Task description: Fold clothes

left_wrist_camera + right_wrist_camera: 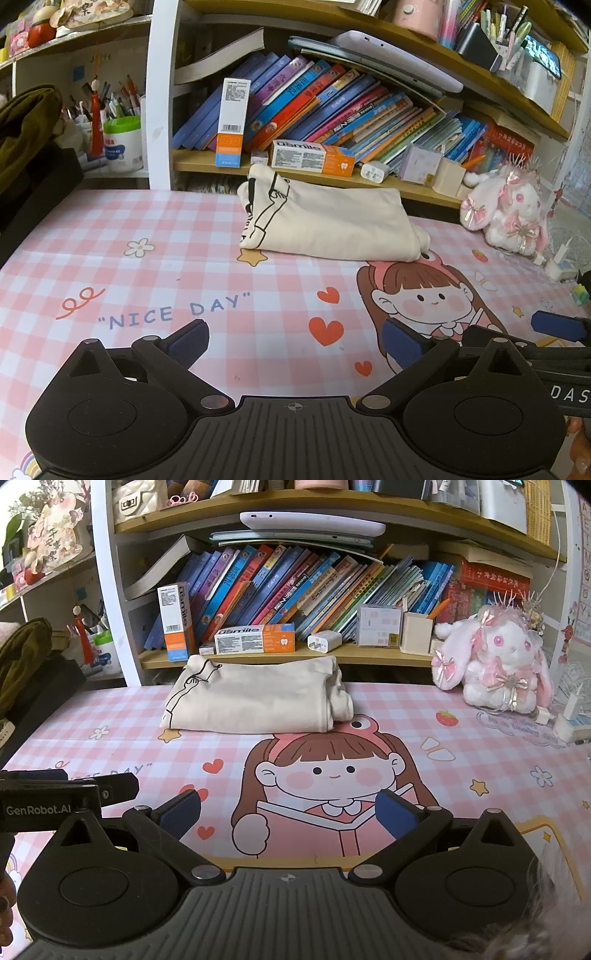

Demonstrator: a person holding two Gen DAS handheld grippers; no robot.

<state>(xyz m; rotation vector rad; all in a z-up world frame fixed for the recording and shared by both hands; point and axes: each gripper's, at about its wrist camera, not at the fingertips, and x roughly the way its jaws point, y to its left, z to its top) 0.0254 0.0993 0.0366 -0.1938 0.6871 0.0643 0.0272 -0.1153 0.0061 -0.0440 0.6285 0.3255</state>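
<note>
lying folded, garment (255, 701) long axis left-right along shelf (369, 653) | both grippers' fingers (188, 341) spread, empty

Setting: a child's study desk in a home bedroom, where I work. Evidence: pink gingham desk mat (461, 738) printed with a cartoon girl and "NICE DAY"; wooden shelf (369, 651) packed with leaning children's books (295, 587); pink-bowed plush rabbit (506, 661); pen cup (122, 140); toothpaste box (255, 638); phone charger (325, 641); tablet (314, 523) laid flat above the books.
</note>
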